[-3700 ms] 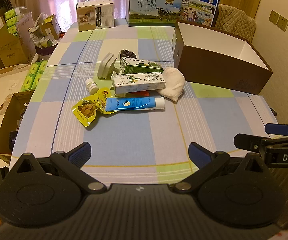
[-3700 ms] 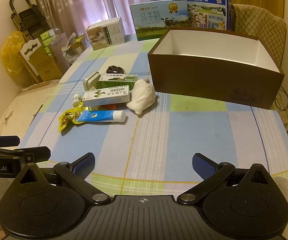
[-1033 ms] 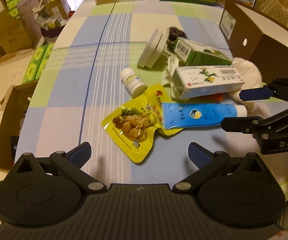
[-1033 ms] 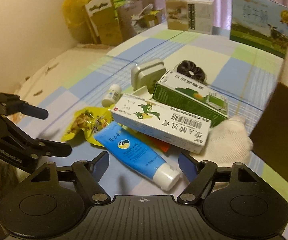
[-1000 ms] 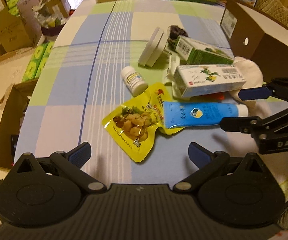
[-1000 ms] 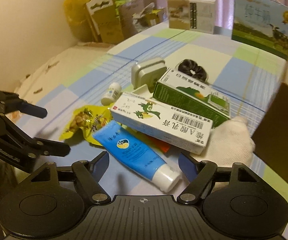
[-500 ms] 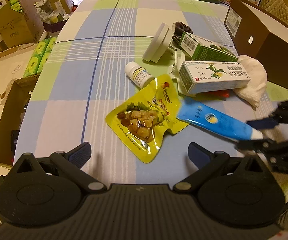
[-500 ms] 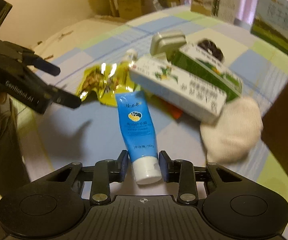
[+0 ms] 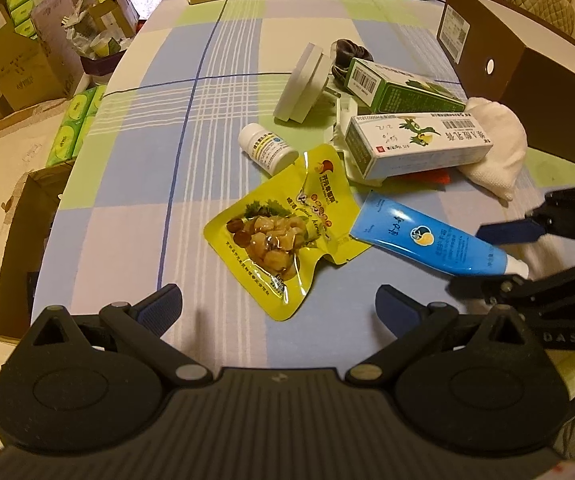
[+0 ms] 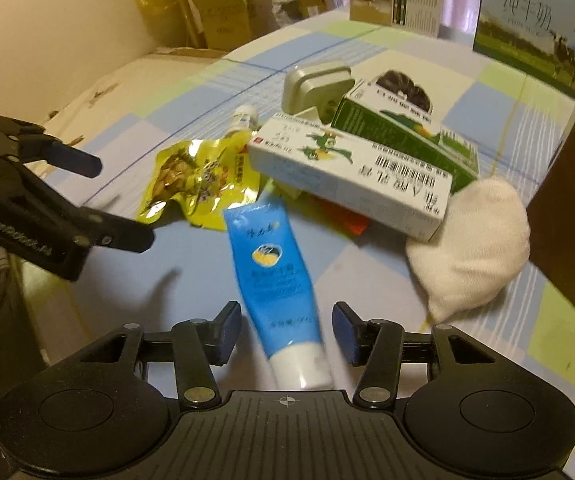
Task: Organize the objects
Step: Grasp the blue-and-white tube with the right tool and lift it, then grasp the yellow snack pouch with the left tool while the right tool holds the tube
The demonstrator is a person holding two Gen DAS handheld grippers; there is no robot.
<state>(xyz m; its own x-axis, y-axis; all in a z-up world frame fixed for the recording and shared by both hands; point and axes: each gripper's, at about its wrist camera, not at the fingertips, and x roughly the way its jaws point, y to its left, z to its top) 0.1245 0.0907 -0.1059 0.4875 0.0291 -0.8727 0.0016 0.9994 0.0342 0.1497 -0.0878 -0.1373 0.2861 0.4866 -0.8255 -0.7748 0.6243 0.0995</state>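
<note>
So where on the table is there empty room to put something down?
Bare checked tablecloth lies left of the yellow snack pouch and small white pill bottle. Between the pouch and the brown cardboard box it is crowded.

My right gripper (image 10: 286, 333) spread, blue tube (image 10: 270, 268) between fingers, cap end nearest, gaps either side. White pouch (image 10: 472, 245) ahead-right; yellow snack packet (image 10: 197, 179) ahead-left.

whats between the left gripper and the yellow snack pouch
Only bare tablecloth lies between the open left gripper and the yellow snack pouch, shown in the left wrist view.
</note>
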